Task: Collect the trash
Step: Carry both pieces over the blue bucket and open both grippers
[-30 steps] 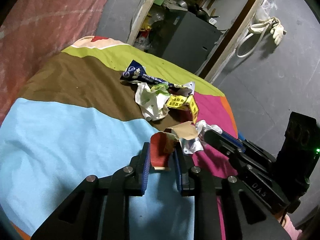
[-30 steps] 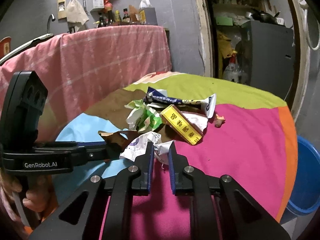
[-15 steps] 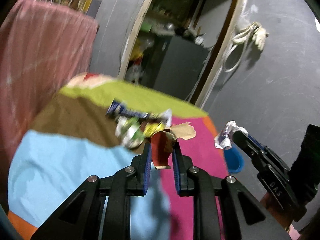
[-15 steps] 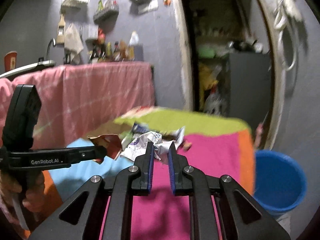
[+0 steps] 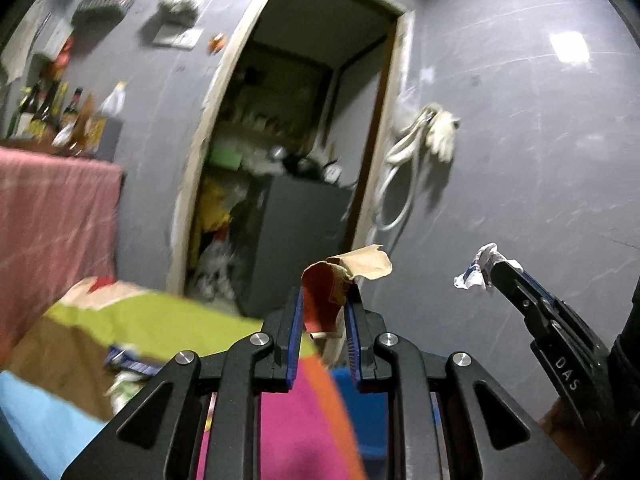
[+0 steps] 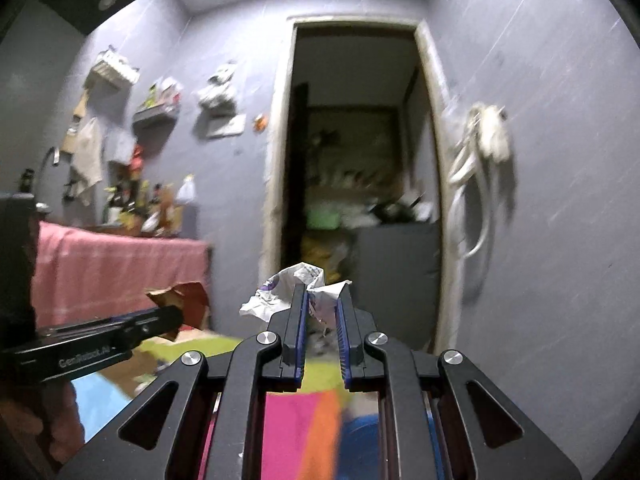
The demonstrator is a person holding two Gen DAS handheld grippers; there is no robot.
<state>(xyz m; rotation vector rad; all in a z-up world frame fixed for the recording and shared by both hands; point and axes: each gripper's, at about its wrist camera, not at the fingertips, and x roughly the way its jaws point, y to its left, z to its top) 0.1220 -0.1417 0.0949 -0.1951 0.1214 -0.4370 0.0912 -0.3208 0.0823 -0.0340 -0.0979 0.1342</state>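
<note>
Left wrist view shows the left gripper (image 5: 323,312) clenched on a torn red-and-brown piece of cardboard packaging (image 5: 340,280), carried in the air above the far edge of the table draped in a patchwork cloth of green, brown, light blue, magenta and orange (image 5: 160,320). Off to its right, the right gripper (image 5: 494,270) is clamped on a crumpled white paper wrapper with purple print (image 5: 476,268), likewise held aloft. Only a thin margin of each scrap sits between the pads, and most of it sticks out past the tips, so a quick swing or a snag on the other gripper could probably pull either piece free, and it might land on the floor rather than in the bin. A round blue plastic tub (image 5: 360,396) peeks out below the left gripper, just beyond the table's orange edge; what lies inside it is hidden by the gripper body and blur. Letting go early, before a scrap is over that opening, would likely miss it. More wrappers, including a dark blue printed one (image 5: 128,362), remain on the table near its brown patch.
</note>
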